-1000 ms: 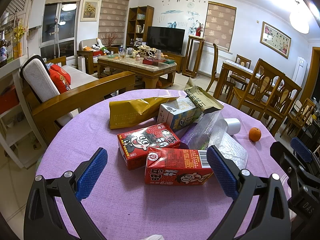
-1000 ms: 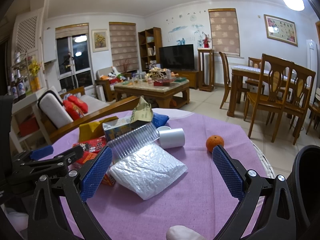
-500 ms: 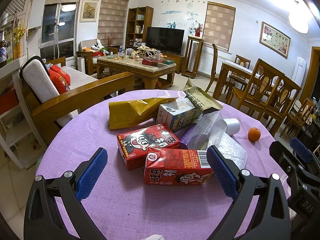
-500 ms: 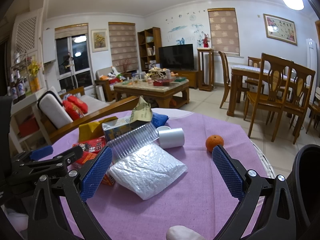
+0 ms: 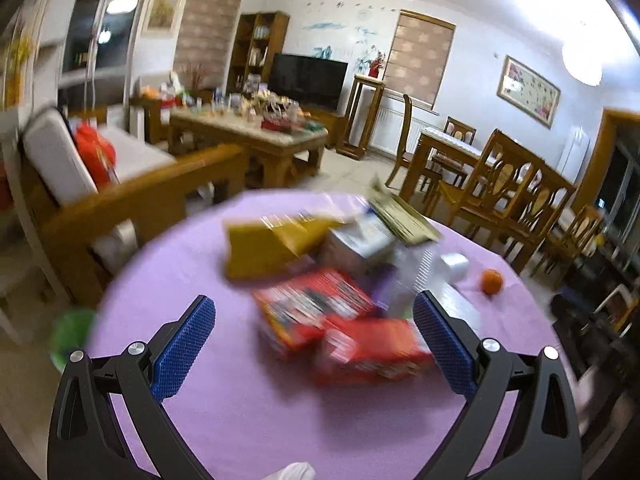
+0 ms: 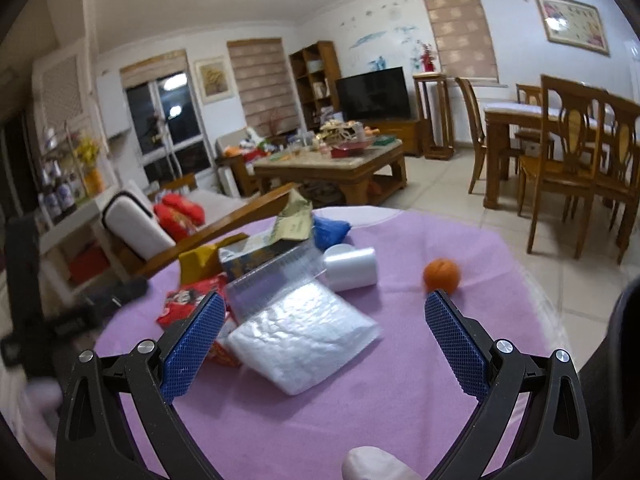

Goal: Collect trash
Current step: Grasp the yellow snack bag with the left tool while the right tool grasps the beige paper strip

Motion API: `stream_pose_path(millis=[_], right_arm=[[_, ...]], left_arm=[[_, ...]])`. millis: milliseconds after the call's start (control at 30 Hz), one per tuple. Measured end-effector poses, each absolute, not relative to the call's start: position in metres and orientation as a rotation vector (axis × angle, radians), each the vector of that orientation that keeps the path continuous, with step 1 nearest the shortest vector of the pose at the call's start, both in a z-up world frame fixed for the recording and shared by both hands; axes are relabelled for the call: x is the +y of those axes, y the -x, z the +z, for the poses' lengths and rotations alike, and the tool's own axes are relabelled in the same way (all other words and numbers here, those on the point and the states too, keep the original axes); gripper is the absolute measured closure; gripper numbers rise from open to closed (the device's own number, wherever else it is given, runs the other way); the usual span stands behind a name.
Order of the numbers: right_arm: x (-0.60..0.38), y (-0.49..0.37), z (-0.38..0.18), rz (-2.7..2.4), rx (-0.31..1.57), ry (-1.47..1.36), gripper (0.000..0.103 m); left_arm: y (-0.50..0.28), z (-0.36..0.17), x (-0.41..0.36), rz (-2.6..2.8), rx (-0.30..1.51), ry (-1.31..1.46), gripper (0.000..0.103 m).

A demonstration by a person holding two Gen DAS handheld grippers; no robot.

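Left gripper [image 5: 314, 338]: blue-padded jaws spread wide, empty, above the near part of the round table's purple cloth [image 5: 248, 420]. Between the pads, two red printed drink cartons [image 5: 372, 350], touching; printing too blurred to read. Behind them: mustard-yellow foil bag [image 5: 260, 248], blue-and-white carton [image 5: 360, 242] with an olive printed wrapper [image 5: 404, 218] on top.

Right gripper [image 6: 322, 338]: jaws spread wide, empty. Between the pads, a white bubble-wrap mailer [image 6: 302, 338], overlapped at its far end by a clear ribbed plastic tray [image 6: 272, 280]. Beyond: white plastic roll [image 6: 352, 268] lying on its side, blue crumpled bag [image 6: 330, 230]. Small orange fruit [image 6: 442, 276] apart, toward the cloth's right edge. Labels unreadable.
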State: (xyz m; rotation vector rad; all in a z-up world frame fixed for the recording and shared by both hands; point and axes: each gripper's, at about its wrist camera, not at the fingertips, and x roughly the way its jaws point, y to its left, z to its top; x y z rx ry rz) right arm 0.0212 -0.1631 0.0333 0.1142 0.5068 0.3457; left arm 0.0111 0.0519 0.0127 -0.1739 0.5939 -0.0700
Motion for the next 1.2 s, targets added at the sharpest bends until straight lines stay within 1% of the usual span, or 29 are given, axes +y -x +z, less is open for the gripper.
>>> stream_pose_path(millis=[133, 267, 533, 633, 733, 833, 900, 933, 967, 1000, 1067, 1100, 1133, 1200], right_arm=[[-0.166, -0.046, 0.062, 0.424, 0.529, -0.093, 0.004], [-0.158, -0.085, 0.076, 0.501, 0.576, -0.105, 0.004], [-0.122, -0.179, 0.055, 0.591, 0.723, -0.123, 0.005], [-0.114, -0.211, 0.044, 0.6, 0.767, -0.145, 0.006], [-0.105, -0.233, 0.034, 0.61, 0.8, -0.157, 0.01], [-0.094, -0.249, 0.021, 0.628, 0.844, -0.154, 0.016], [-0.086, -0.253, 0.015, 0.636, 0.865, -0.138, 0.033], [-0.08, -0.255, 0.01, 0.639, 0.885, -0.112, 0.037], [-0.077, -0.257, 0.006, 0.636, 0.891, -0.094, 0.043], [-0.073, -0.257, 0.003, 0.63, 0.901, -0.073, 0.049], [-0.066, -0.254, 0.0, 0.653, 0.897, -0.067, 0.057], [-0.065, -0.252, 0.0, 0.655, 0.893, -0.069, 0.059], [-0.063, -0.251, 0.0, 0.652, 0.891, -0.066, 0.062], [-0.061, -0.249, -0.001, 0.659, 0.891, -0.074, 0.074]], left_arm=[[-0.043, 0.027, 0.085, -0.122, 0.629, 0.118, 0.005], [-0.082, 0.018, 0.095, -0.156, 0.711, 0.063, 0.005], [-0.128, 0.004, 0.086, -0.298, 0.755, -0.089, 0.005], [-0.142, -0.004, 0.081, -0.371, 0.775, -0.142, 0.005], [-0.147, -0.012, 0.074, -0.396, 0.77, -0.222, 0.005], [-0.149, -0.024, 0.072, -0.427, 0.802, -0.253, 0.005], [-0.15, -0.03, 0.072, -0.464, 0.819, -0.238, 0.008], [-0.149, -0.031, 0.071, -0.466, 0.823, -0.244, 0.013], [-0.153, -0.031, 0.071, -0.458, 0.828, -0.253, 0.022], [-0.155, -0.03, 0.07, -0.445, 0.828, -0.26, 0.027], [-0.157, -0.028, 0.069, -0.451, 0.821, -0.248, 0.038], [-0.156, -0.028, 0.07, -0.469, 0.825, -0.236, 0.043], [-0.158, -0.028, 0.069, -0.474, 0.828, -0.236, 0.054], [-0.156, -0.027, 0.068, -0.468, 0.823, -0.23, 0.057]])
